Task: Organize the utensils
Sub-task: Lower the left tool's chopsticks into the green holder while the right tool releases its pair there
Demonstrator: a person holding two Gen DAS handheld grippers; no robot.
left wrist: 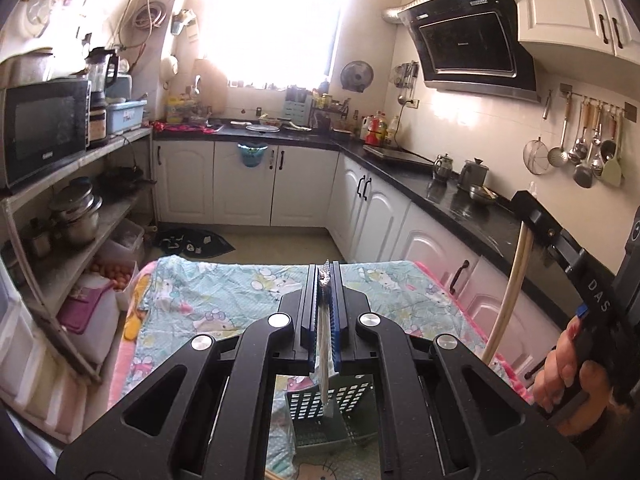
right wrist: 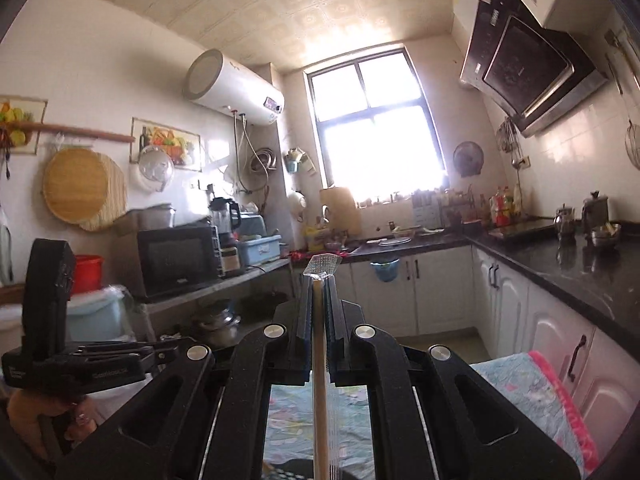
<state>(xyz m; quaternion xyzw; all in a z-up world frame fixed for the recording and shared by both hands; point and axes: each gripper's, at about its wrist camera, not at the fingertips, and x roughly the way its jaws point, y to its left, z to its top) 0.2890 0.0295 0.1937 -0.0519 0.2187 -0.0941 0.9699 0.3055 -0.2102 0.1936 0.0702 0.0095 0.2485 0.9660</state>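
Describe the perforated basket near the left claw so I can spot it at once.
Start at the cartoon-print cloth covering the table. In the left wrist view, the basket sits low, directly beneath the left claw. It is grey-green with a grid of small square holes, unlike the soft patterned fabric around it.

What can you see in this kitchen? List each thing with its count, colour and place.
tablecloth: one, light blue cartoon print, over the table
basket: one, dark, perforated, on the tablecloth
microwave: one, black, left shelf
hanging ladles: several, metal, right wall rail
slim utensil: one, silvery, between left fingers
wooden stick: one, pale, between right fingers
left gripper: one, black, shut on slim utensil
right gripper: one, black, shut on wooden stick
left hand: one, on its handle
right hand: one, on its handle
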